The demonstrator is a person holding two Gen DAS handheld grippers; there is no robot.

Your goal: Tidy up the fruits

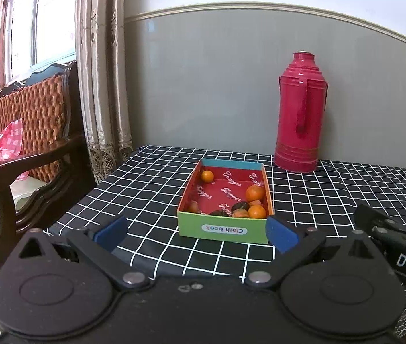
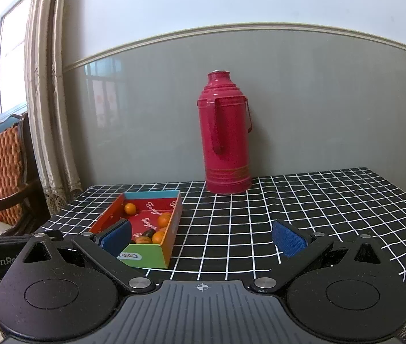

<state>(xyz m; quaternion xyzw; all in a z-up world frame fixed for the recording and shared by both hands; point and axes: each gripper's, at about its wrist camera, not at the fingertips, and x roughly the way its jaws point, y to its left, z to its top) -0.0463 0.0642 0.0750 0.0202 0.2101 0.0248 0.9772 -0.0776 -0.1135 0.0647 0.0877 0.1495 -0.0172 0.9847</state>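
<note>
A shallow cardboard box with a green front wall and red lining sits on the checked tablecloth; it also shows in the right wrist view. It holds several small oranges and some dark fruits. One orange lies alone at the box's far left. My left gripper is open and empty, just in front of the box. My right gripper is open and empty, to the right of the box, its left pad overlapping the box in view.
A tall red thermos stands behind the box by the grey wall. A wooden wicker chair and a curtain are left of the table. The right gripper's body shows at right in the left wrist view.
</note>
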